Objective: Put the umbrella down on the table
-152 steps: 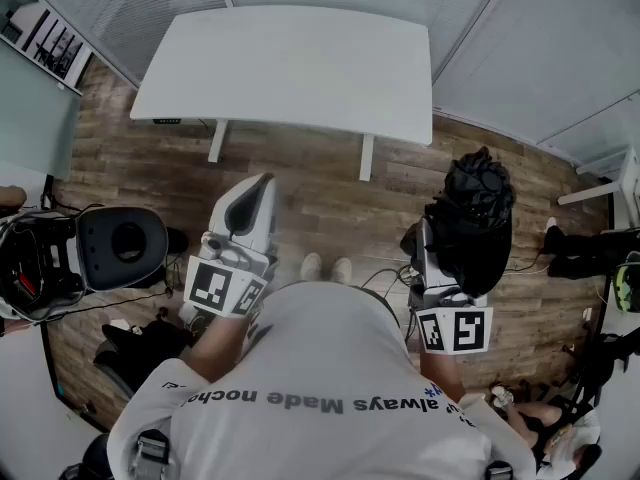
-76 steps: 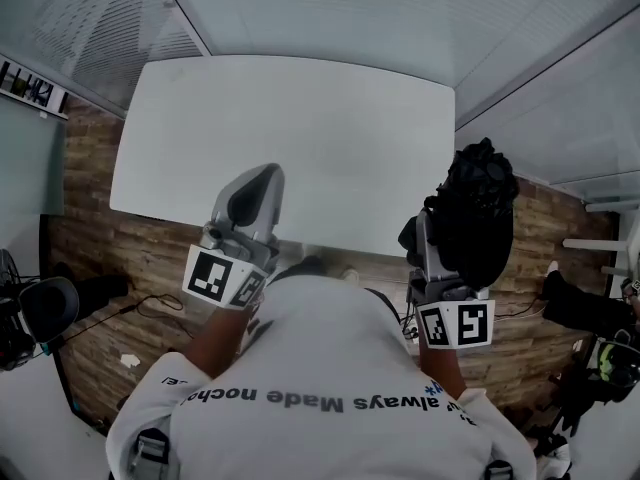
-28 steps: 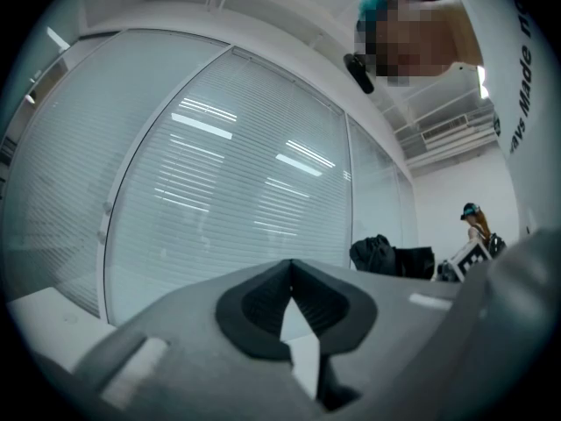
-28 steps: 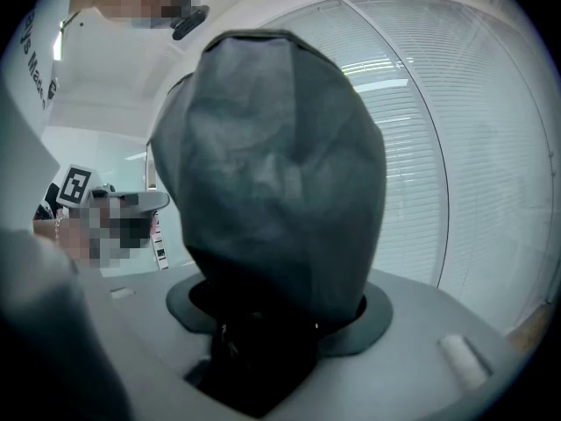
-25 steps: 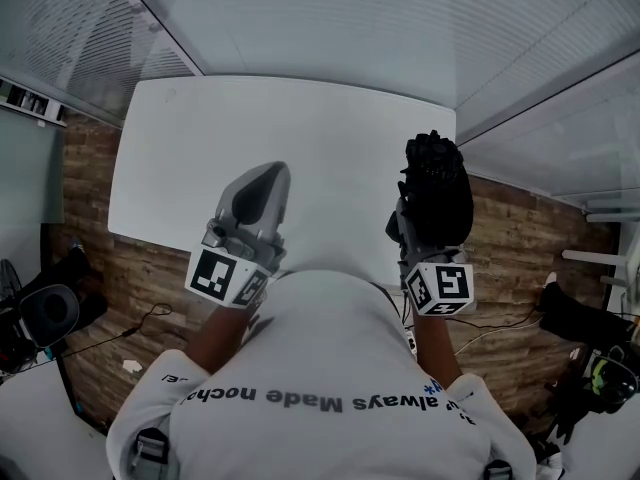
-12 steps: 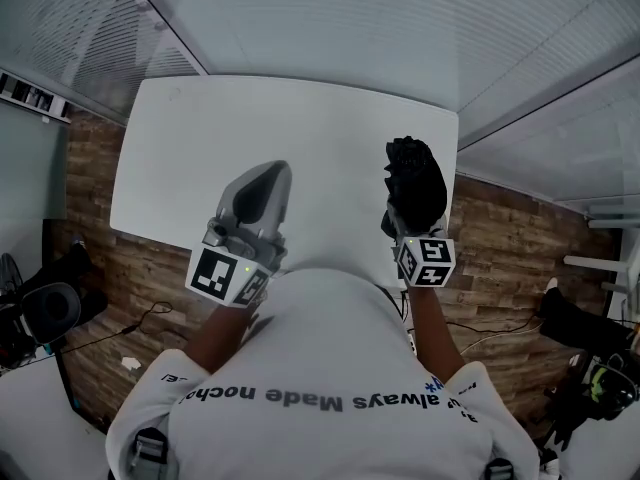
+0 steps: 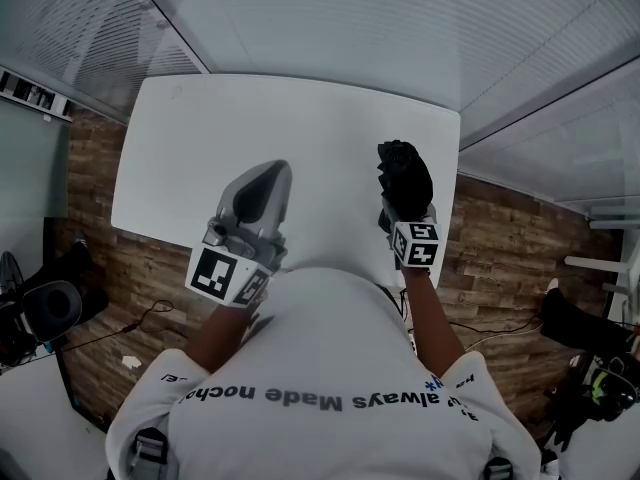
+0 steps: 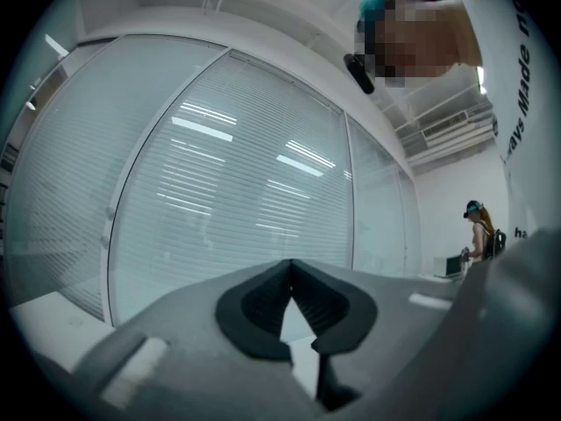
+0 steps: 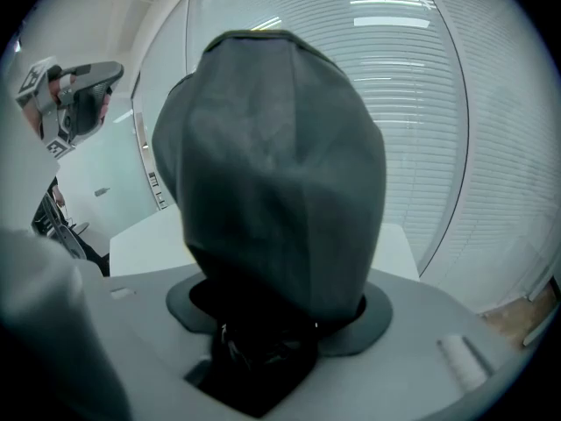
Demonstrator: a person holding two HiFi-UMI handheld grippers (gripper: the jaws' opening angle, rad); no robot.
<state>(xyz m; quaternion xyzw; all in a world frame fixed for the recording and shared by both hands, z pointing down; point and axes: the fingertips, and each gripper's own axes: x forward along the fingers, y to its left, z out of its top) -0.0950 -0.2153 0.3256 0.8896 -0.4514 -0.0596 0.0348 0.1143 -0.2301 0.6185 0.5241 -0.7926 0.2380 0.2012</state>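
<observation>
Right gripper [image 7: 402,206] has the umbrella [image 7: 404,176] clamped: in the right gripper view its jaws stand wide apart w/ the folded black umbrella [image 9: 279,174] filling the gap btwn them, dark pads pressed on the lower end of the bundle, fabric bulging up & out past the right gripper [image 9: 276,318]. In the head view the umbrella sits over the near-right part of the white table [image 7: 250,118], close to the front edge, gripper angled fwd & down, marker cube [image 7: 415,243] towards the person. Can't tell whether the fabric is touching the tabletop or just above it. In the right gripper view the table [image 9: 140,235] shows pale behind the bundle on the left. Left gripper [image 7: 268,173] is over the near-middle of the table, well apart from the umbrella, pointing about level; in the left gripper view the tips of the left gripper [image 8: 291,270] meet, only a narrow wedge of gap below them, nothing held. Tabletop otherwise bare white. Wood floor [image 7: 90,228] on both sides of the table, blinds [image 7: 300,18] behind it. Person's white shirt [image 7: 320,368] fills the bottom of the head view. 2nd person [image 8: 478,231] stands far off at right in the left gripper view
</observation>
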